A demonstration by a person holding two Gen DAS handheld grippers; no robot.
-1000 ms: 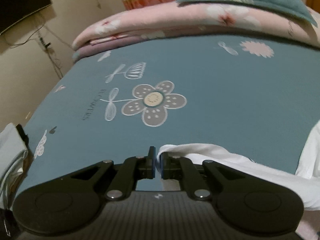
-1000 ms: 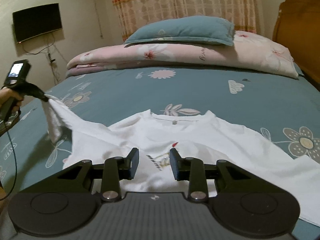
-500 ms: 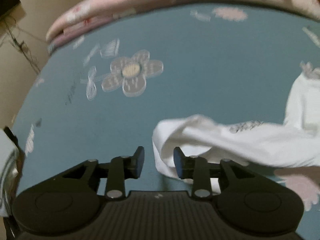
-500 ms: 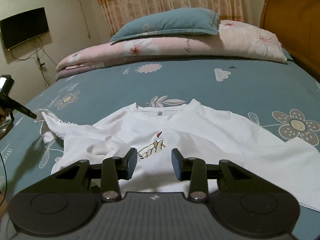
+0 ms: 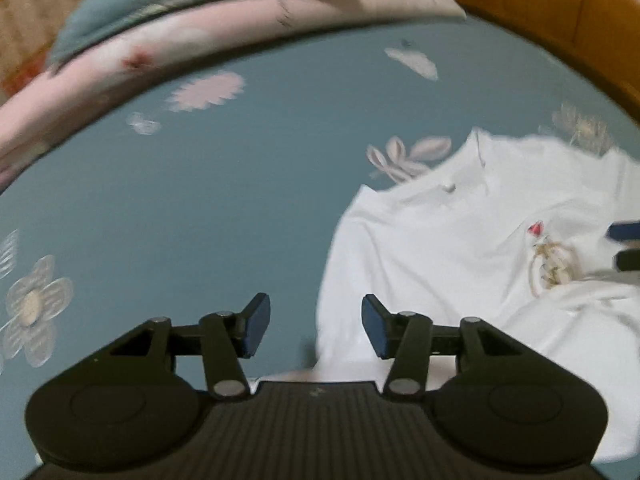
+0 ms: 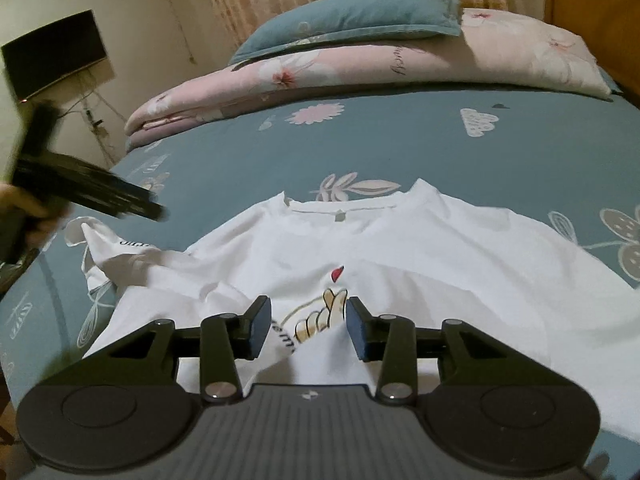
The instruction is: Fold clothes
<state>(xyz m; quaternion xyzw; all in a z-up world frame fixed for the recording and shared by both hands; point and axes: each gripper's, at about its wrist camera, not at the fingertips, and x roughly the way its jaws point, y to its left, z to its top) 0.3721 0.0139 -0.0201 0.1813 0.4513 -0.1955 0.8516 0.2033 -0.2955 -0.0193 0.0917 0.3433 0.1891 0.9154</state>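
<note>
Blue floral bedsheet (image 6: pixel 400 152) is used as the folding surface, so the white T-shirt (image 6: pixel 420 248) is laid flat. Both the left gripper (image 5: pixel 316 330) and right gripper (image 6: pixel 307 328) are seen opening, empty, nothing grasped.

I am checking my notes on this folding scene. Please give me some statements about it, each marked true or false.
1. The T-shirt lies on the bed with its print facing up. True.
2. The left gripper is clamped on a sleeve. False: its jaws are opening and press on nothing.
3. The pillow rests on the quilt. True.
4. The T-shirt is already folded into a neat square. False: it is still spread out, one sleeve crumpled.
5. The right gripper hangs over the print. True.
</note>
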